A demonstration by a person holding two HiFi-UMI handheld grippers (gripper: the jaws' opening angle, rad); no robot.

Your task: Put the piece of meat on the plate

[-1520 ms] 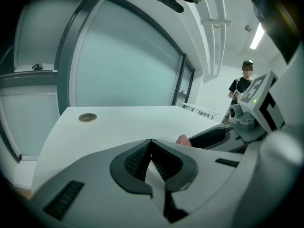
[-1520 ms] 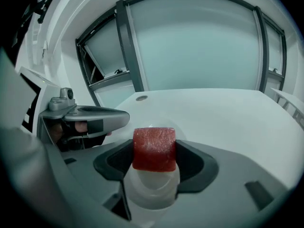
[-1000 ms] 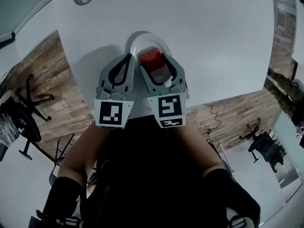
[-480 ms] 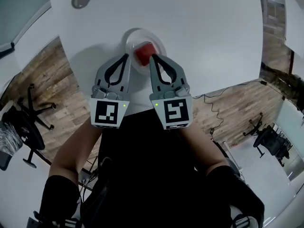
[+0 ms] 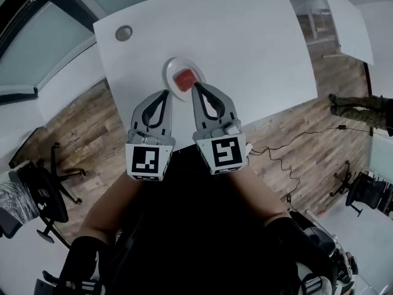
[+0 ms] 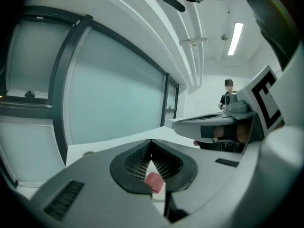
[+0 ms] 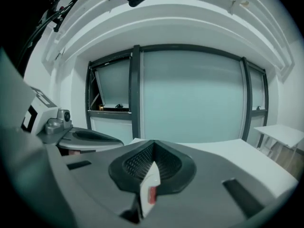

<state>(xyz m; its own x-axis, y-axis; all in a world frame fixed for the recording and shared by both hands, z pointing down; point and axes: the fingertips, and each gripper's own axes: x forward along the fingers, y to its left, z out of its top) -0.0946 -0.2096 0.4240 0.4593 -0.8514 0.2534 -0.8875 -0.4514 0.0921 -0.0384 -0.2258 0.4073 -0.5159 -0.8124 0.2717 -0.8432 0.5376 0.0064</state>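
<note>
The piece of meat (image 5: 184, 77), a red block, lies on the small white plate (image 5: 170, 68) near the front edge of the white table (image 5: 245, 42). Both grippers hover side by side above that edge, their tips just short of the plate. My left gripper (image 5: 166, 91) is shut with nothing in it. My right gripper (image 5: 194, 86) is shut and empty too, its tip beside the meat in the head view. In the left gripper view the shut jaws (image 6: 151, 144) leave a slit that shows the meat (image 6: 154, 182) below. The right gripper view shows its gripper (image 7: 153, 144) and a sliver of meat (image 7: 152, 194).
A round grommet (image 5: 123, 32) sits at the table's far left corner. A second white table (image 5: 350, 11) stands at the upper right. Office chairs (image 5: 37, 189) stand on the wooden floor at left, a cable (image 5: 288, 146) trails at right, and a person's legs (image 5: 362, 106) show at the right edge.
The right jaws, open around the meat on the plate a second ago, have shut. Both grippers have risen and drawn back from the plate. The meat stays on it.
</note>
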